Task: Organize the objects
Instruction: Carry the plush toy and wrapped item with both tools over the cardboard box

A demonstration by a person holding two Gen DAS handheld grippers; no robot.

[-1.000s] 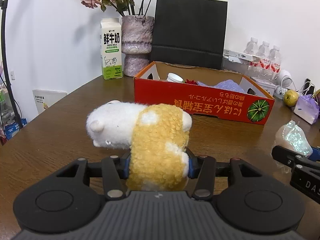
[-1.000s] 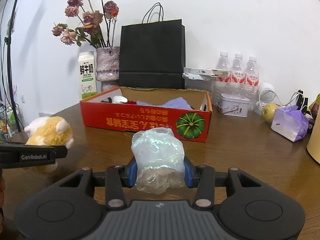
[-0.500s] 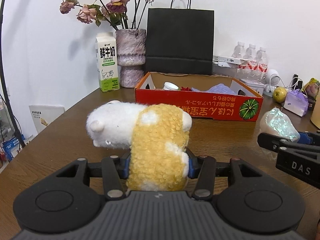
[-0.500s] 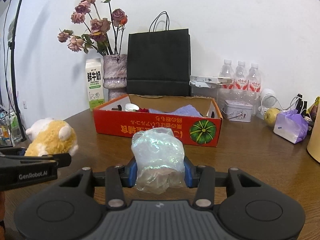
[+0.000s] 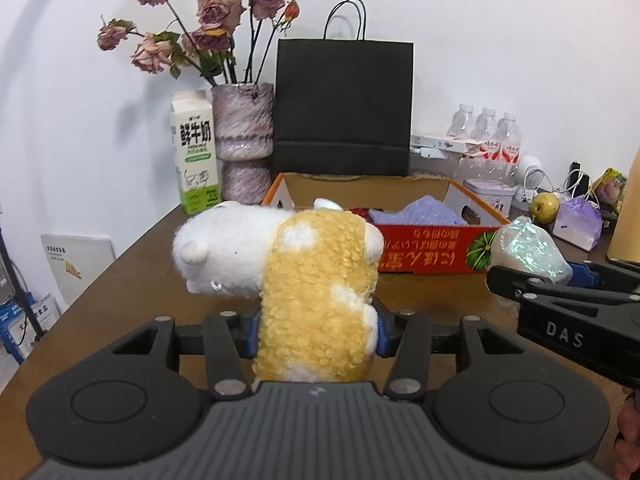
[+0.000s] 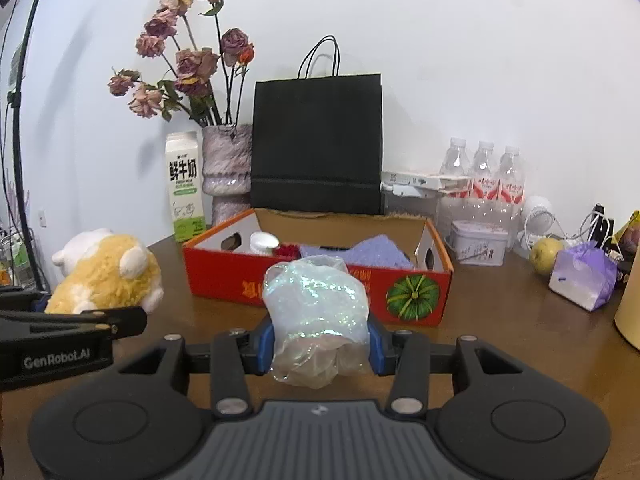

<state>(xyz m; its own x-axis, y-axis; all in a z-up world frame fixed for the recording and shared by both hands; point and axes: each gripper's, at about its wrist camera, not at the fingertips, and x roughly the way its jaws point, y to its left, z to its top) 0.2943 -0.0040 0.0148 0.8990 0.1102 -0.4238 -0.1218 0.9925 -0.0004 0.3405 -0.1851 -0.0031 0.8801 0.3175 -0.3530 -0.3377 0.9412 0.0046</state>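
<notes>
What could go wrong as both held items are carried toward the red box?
1. The shiny plastic bag in the right gripper looks slippery and may slip out.
2. The plush toy in the left gripper could snag the red box rim.
3. The grippers are close together and might collide.

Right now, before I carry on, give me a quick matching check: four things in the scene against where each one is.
Things:
1. plush toy
2. iridescent plastic bag
3. purple cloth
4. milk carton

Places:
A. inside the red cardboard box
B. clamped in the left gripper
C. standing beside the vase at the wall
D. clamped in the right gripper

Pairs: 1-B, 2-D, 3-A, 4-C
</notes>
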